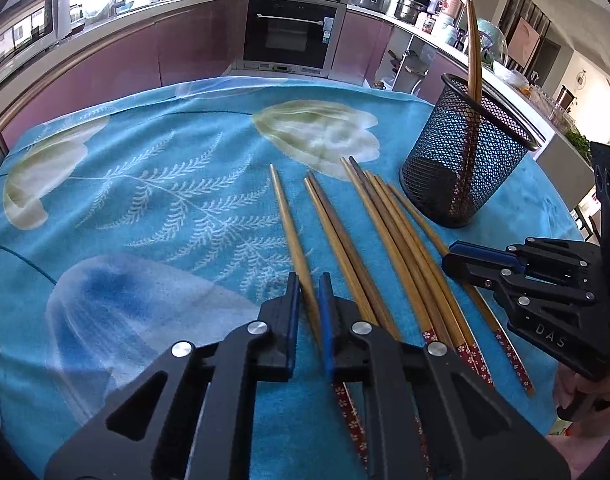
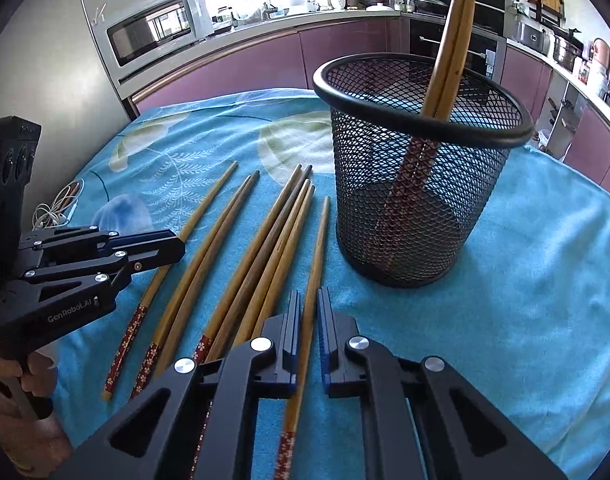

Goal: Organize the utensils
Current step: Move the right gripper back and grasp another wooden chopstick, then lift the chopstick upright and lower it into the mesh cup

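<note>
**A:** How far along?

**B:** Early, by the look of it. Only two chopsticks [image 2: 449,52] standing in the mesh holder [image 2: 465,200], red patterned ends down, plain tips leaning out over the rim toward 12 o'clock. Nothing else visible through the mesh.

**A:** And left to do?

**B:** Eight more lying on the blue-clothed counter [image 2: 525,280], plain tips toward 12 o'clock, red ends toward 6. Well over half the job remaining, probably.

**A:** Where, relative to the holder?

**B:** Out at 9 o'clock of it in the right wrist view. Nearest one close to the base, not touching.

**A:** Claws?

**B:** Left claw [image 1: 308,288] pinched tight on the leftmost chopstick [image 1: 291,220]. Right claw [image 2: 309,308] clamped the same way on the rightmost chopstick [image 2: 319,248]. Neither stick seemingly lifted off the cloth yet. Between them, six loose chopsticks [image 2: 265,248], untouched: a pair, then a bundle of four.

**A:** Next, then?

**B:** Likely lifting both and dropping them red end first into the holder, at 1 o'clock of the right claw. Then back for the six.
</note>
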Motion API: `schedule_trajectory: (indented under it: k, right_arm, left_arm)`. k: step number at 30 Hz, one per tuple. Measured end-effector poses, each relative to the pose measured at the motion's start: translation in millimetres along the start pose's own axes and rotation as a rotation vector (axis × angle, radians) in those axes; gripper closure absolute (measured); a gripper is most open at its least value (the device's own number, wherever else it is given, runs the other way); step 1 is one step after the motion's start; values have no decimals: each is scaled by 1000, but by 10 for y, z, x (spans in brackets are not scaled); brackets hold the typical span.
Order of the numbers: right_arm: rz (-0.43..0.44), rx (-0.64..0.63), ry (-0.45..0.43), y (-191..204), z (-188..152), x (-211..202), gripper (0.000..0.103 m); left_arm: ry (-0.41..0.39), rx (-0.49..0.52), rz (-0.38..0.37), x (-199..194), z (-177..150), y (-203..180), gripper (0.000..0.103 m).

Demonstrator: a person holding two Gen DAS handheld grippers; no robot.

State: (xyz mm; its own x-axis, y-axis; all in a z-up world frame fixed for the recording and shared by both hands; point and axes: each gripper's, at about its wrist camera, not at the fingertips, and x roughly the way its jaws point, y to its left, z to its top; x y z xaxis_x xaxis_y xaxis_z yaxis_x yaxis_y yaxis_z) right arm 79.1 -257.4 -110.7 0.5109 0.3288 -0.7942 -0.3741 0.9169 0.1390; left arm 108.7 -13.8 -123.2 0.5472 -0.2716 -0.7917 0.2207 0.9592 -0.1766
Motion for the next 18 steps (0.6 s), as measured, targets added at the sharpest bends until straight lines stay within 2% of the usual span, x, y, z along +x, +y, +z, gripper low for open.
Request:
schedule_trajectory:
  k: [8,18]
  right_arm:
    - [40,18,-13,-6,-1,-92,98]
    - [122,14,-43,18,-21,-278,98]
  left_arm:
    - [-30,-34,-22,-108,-29,-7,95]
    - [-65,-41,-137,-334,-72,-36,95]
